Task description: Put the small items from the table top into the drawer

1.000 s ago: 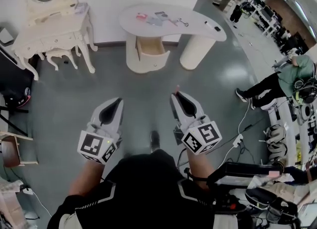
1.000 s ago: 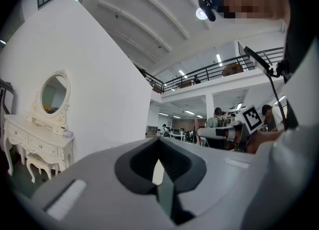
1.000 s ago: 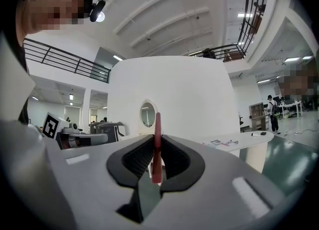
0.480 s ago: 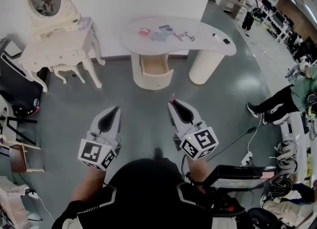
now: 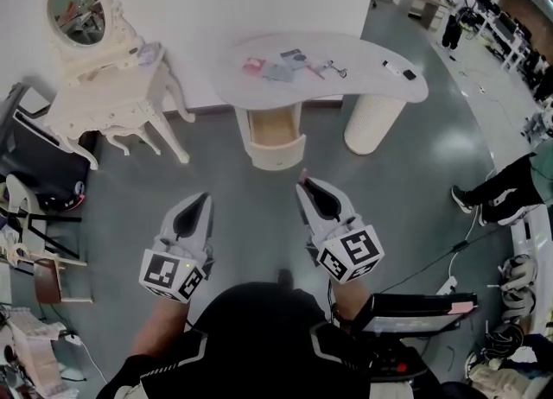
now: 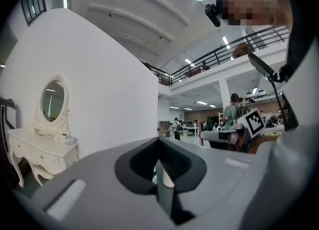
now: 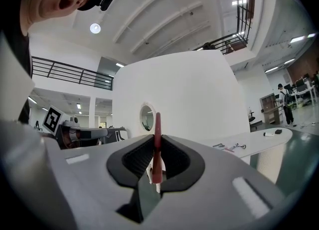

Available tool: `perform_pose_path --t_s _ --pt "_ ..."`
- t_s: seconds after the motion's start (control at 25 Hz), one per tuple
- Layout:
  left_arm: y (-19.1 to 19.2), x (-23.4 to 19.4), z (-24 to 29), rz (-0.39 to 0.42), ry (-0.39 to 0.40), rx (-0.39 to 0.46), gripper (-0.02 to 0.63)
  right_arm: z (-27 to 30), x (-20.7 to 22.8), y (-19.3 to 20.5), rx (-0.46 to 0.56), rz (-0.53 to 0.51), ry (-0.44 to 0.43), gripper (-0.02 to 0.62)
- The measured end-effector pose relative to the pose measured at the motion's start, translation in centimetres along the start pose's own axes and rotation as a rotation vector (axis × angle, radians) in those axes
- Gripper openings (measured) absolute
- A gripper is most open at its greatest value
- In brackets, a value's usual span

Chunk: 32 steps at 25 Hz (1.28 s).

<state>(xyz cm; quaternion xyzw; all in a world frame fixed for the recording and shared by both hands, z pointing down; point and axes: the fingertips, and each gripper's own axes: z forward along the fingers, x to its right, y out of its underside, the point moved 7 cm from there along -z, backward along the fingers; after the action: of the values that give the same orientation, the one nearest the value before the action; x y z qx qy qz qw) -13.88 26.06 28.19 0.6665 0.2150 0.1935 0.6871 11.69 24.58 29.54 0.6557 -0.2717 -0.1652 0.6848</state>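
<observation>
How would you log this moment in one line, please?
right gripper: shut on thin red item | left gripper: shut, empty | drawer: open | table: items on top

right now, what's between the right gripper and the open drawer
Only bare grey floor: the head view shows nothing lying between the right gripper, shut on a thin red stick, and the open drawer.

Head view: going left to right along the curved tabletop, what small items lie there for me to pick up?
Pink packet → grey cloth → small metal piece → white stick → small black item. Bits overlapping between cloth and metal piece are left out.
</observation>
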Motion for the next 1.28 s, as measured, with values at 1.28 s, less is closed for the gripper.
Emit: perform_pose_path --t_s 1.28 --pt "0.2 -14.1 14.4 -0.049 0.088 0.038 -0.002 17.0 6.2 -0.6 -0.082 -0.014 0.069 0.049"
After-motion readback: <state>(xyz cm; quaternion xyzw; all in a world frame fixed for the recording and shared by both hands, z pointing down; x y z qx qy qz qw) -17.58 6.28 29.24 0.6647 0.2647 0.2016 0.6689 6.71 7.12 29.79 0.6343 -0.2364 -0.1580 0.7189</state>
